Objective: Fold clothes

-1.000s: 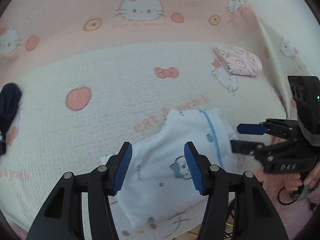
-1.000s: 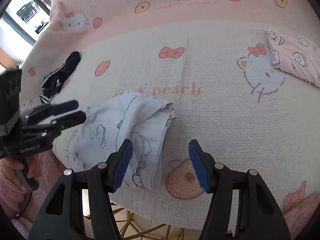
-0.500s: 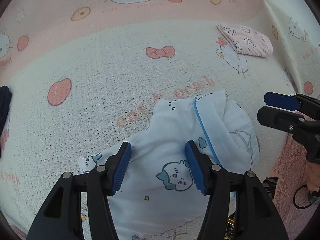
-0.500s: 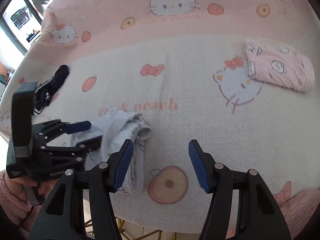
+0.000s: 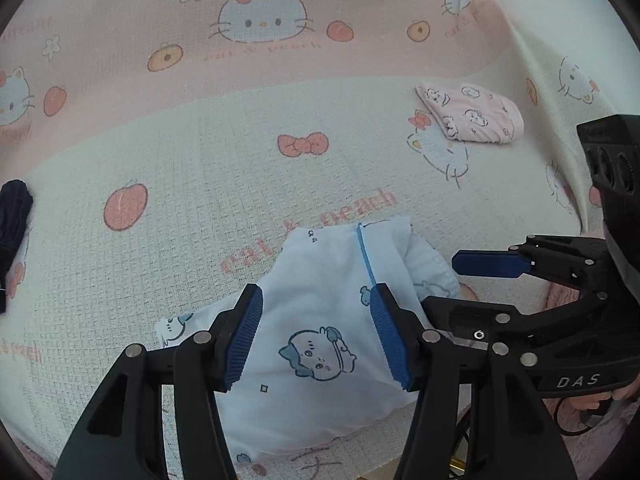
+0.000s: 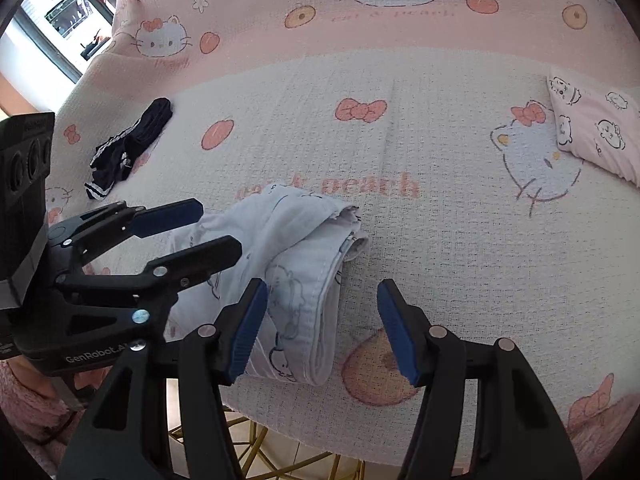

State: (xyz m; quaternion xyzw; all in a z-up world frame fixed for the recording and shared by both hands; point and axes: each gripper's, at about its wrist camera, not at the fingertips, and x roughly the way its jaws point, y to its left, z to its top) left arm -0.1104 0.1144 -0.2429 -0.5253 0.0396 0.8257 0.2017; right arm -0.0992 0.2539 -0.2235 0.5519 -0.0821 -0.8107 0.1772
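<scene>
I read both units as open and empty. The left gripper (image 5: 316, 336) hangs over the pale blue cartoon-print garment (image 5: 320, 320) with its jaws standing apart, and I see cloth in the gap but no pad pressing on it. The right gripper (image 6: 320, 328) stands equally wide; its left pad overlaps the garment's (image 6: 288, 264) rolled hem edge in the frame, its right pad sits over bare blanket, and nothing is clamped.

The garment lies bunched at the lower centre of both views, on the cat-and-peach blanket (image 5: 200, 208), close to the blanket's near edge. In the right wrist view that edge runs along the bottom of the frame, with gold-coloured frame legs (image 6: 256, 440) and floor below it. The garment's far edge reaches the printed lettering.

Open room: I have a broad bare stretch of blanket through the centre and upper part of both frames. A folded pink printed garment (image 5: 472, 116) occupies the upper right of the left wrist view, well apart. A dark striped garment (image 6: 132, 148) lies at the upper left of the right wrist view, also well apart. The two grippers sit close together beside the garment.
</scene>
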